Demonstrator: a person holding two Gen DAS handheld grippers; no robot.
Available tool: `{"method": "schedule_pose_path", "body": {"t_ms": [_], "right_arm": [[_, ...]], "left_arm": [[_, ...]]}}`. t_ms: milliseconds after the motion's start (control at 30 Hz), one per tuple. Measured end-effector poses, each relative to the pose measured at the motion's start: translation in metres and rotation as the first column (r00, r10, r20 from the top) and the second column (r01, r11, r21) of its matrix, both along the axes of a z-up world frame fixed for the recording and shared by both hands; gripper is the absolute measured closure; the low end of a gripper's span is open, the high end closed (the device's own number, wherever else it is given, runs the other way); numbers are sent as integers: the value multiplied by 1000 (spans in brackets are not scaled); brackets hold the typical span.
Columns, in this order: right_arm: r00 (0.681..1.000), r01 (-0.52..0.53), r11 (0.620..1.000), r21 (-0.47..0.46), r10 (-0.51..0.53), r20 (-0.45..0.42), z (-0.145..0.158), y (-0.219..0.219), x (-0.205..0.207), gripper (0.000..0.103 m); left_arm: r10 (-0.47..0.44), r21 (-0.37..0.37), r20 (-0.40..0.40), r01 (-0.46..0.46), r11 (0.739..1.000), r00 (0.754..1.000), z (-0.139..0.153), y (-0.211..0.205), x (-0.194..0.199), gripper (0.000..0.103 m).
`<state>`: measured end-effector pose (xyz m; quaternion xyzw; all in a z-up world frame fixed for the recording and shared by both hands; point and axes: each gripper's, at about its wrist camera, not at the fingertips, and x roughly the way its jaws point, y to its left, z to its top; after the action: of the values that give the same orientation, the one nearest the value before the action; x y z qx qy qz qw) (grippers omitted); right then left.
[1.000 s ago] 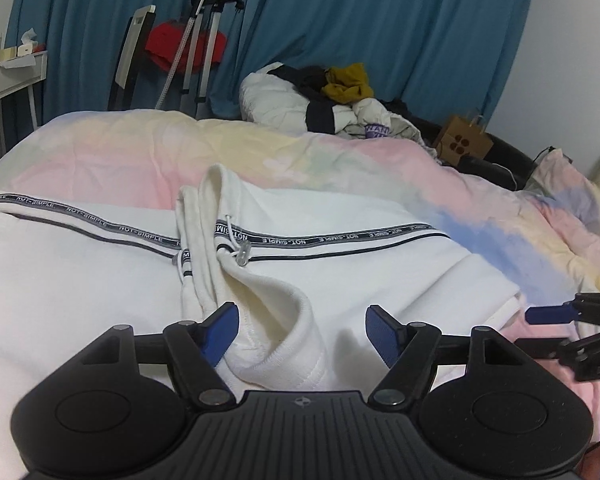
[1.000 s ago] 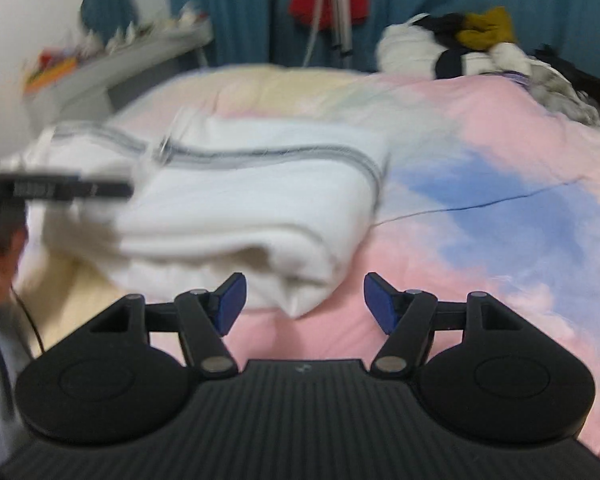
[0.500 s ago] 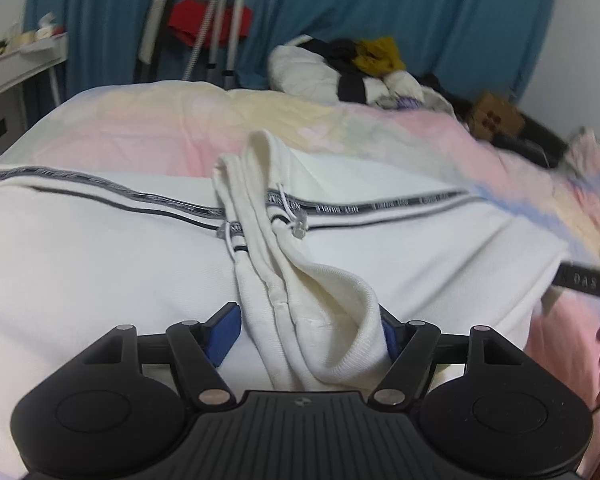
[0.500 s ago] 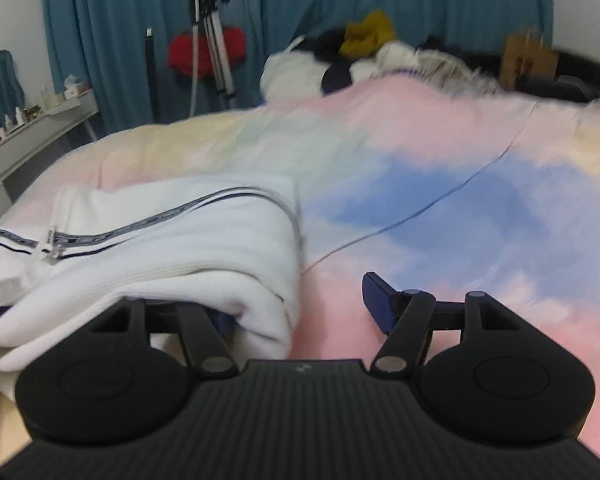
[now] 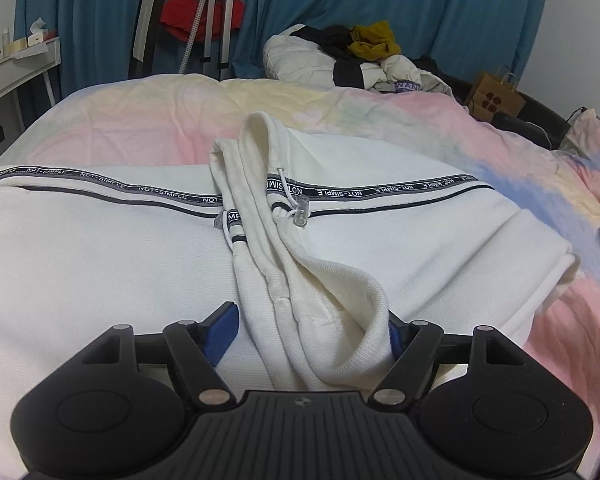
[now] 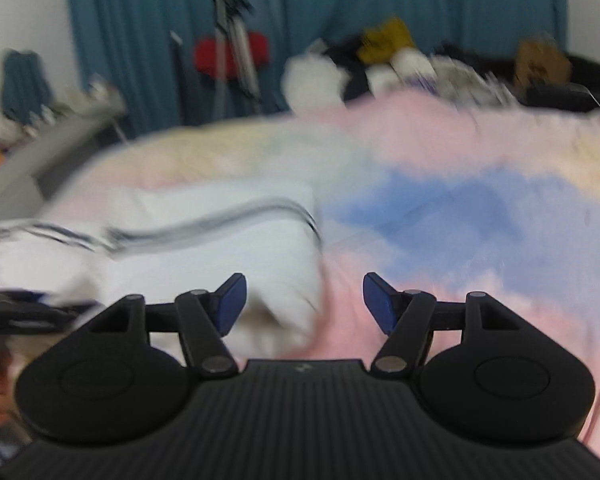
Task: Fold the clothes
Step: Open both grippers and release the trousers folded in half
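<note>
White hoodie (image 5: 380, 248) spread across bed (image 5: 148, 120). Folded sleeve strip (image 5: 300, 288) runs straight ahead between spread jaws of left gripper (image 5: 312, 326) — not clamped. Right gripper (image 6: 304, 300) agape, off hoodie's right edge.

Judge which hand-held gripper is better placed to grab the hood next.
Left. The left hand-held gripper has its open fingers straddling the hood of the white hoodie; the right hand-held gripper sits open at the garment's edge.
</note>
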<state>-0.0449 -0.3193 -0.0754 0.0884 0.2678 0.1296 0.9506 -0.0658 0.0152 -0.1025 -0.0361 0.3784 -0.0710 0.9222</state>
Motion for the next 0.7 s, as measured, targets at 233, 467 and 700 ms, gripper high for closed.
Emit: {"method": "schedule_pose_path", "body": {"t_ms": [233,467,700], "right_arm": [[996,-47,995,90,39,83,-6,20,21,36],[995,-88,993,-76,85,-43,-63,59,55,38],[996,-77,996,-34,75,-47,-60,53,56,38]], "left_arm": [[3,-6,-1,-3,1000,1000,0,1,0,29],[34,-107,-2,-34,994,999,14,18,-12,30],[230,-292,-114,-254,922,966,54,78,-50,20]]}}
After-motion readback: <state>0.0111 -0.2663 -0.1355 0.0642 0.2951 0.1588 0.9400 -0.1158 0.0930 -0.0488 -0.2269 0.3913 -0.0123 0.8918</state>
